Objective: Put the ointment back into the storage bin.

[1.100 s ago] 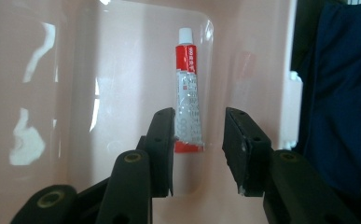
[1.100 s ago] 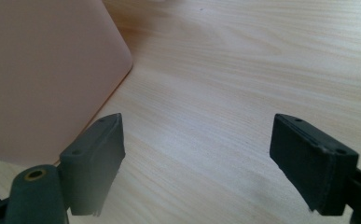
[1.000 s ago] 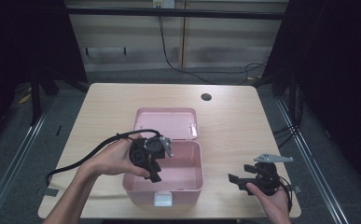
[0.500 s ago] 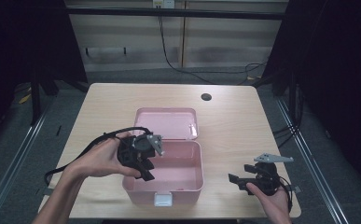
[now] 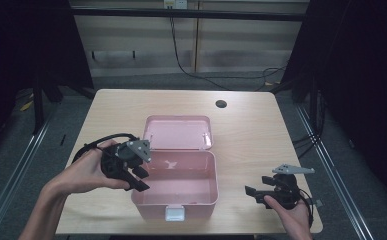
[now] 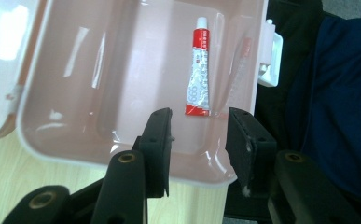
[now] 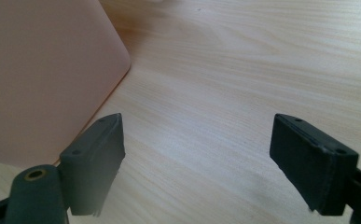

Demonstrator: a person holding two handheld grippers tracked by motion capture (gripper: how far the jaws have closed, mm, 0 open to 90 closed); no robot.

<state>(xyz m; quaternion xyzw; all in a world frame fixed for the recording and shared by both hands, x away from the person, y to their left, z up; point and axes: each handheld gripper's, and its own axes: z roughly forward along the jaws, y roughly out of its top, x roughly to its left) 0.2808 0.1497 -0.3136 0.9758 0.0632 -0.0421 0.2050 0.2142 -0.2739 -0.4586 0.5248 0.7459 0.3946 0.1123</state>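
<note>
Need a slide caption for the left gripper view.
Empty left gripper above open pink plastic box holding a red-and-white tube.

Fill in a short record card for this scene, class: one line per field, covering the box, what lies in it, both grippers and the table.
box: pink plastic box, lid open and lying back, white latch at its near side
contents: red and white tube lying flat on the box floor
left gripper: left gripper at the box's left edge, jaws partly apart after just opening a little, nothing between them
right gripper: right gripper to the right of the box, jaws wide apart over bare wood
table: light wooden table with a dark round hole near the far edge
</note>
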